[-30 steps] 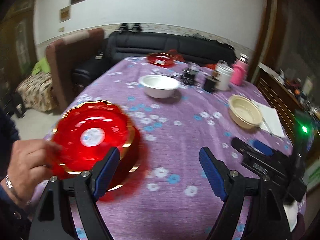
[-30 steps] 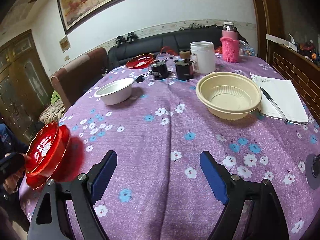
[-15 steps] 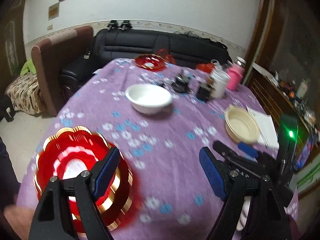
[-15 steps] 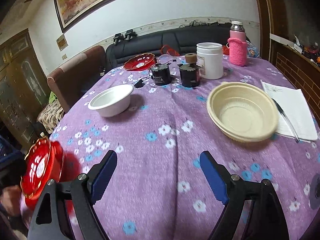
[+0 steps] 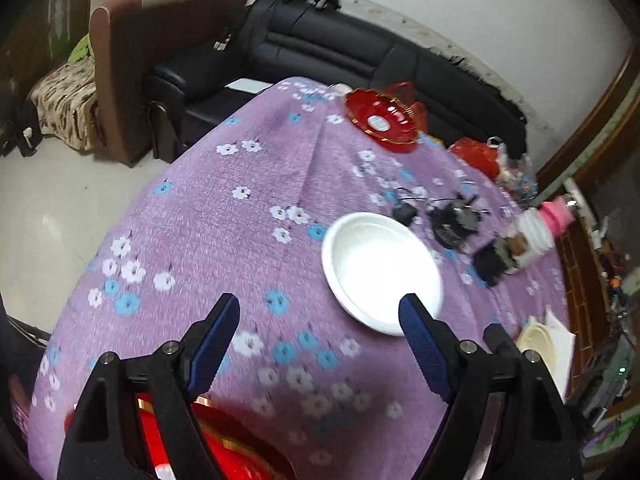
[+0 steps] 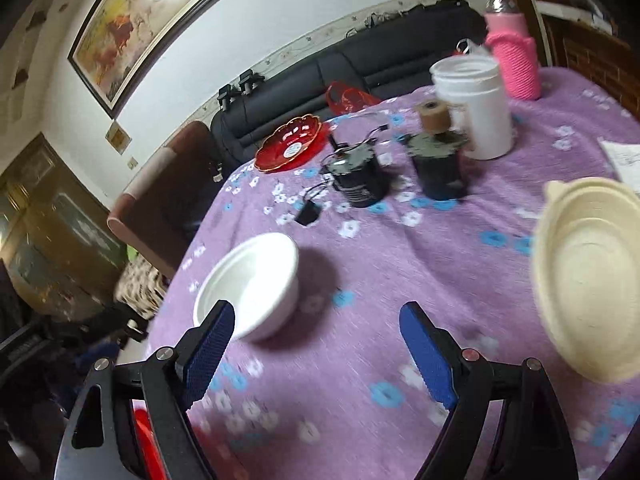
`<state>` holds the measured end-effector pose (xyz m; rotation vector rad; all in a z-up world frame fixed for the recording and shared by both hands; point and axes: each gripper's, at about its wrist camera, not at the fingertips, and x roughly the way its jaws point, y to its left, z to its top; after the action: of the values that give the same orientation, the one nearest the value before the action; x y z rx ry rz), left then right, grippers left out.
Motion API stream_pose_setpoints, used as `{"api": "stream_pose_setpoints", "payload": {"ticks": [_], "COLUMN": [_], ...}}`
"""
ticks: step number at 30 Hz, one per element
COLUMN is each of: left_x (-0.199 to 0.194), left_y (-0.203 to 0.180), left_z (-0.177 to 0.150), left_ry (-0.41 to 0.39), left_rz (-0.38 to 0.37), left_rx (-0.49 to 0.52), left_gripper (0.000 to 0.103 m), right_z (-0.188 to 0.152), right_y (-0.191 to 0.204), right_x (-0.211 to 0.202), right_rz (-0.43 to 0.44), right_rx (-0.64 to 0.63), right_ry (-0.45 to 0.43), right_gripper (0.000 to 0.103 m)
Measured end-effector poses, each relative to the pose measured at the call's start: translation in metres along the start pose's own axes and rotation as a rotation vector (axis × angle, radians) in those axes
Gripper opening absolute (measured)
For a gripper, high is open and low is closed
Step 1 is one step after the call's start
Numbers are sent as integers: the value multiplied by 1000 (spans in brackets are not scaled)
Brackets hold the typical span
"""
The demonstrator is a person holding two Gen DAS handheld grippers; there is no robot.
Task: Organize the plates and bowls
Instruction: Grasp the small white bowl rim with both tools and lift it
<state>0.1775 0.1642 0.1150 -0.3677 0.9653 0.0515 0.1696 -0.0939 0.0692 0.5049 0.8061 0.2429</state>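
From the left wrist view, the left gripper point(image 5: 318, 330) hangs over the near part of the desk point(image 5: 224, 216) with its blue fingers point(image 5: 212, 340) spread wide and nothing between them. The white bowl point(image 5: 382, 272) sits just ahead of the right-hand finger, mid-desk, probably the next thing to gather. A red gold-rimmed plate point(image 5: 236, 456) lies at the near edge under the gripper, likely the start of a pile. A second red plate point(image 5: 382, 120) rests at the far edge by the sofa.

From the right wrist view, the right gripper point(image 6: 316, 346) is likewise wide open and empty. The white bowl point(image 6: 252, 284) stands just beyond its left-hand finger, the cream bowl point(image 6: 588, 296) toward the right edge, well apart. The far red plate point(image 6: 290, 144) sits beyond two dark canisters point(image 6: 360, 178).
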Motion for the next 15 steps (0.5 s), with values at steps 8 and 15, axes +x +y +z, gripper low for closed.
{"api": "stream_pose_setpoints", "payload": {"ticks": [8,15], "left_x": [62,109], "left_y": [-2,-16], "left_z": [25,29], "left_ry": [104,170], "left_rz": [61,61], "left_rx": [-13,4], "left_gripper": [81,81], "right_z": [-11,-8], "right_y": [-5,-5], "right_x": [48,60], "right_rz": [44,102], "right_rx": [34,17], "right_ry": [38,66], "right_gripper": [60,60]}}
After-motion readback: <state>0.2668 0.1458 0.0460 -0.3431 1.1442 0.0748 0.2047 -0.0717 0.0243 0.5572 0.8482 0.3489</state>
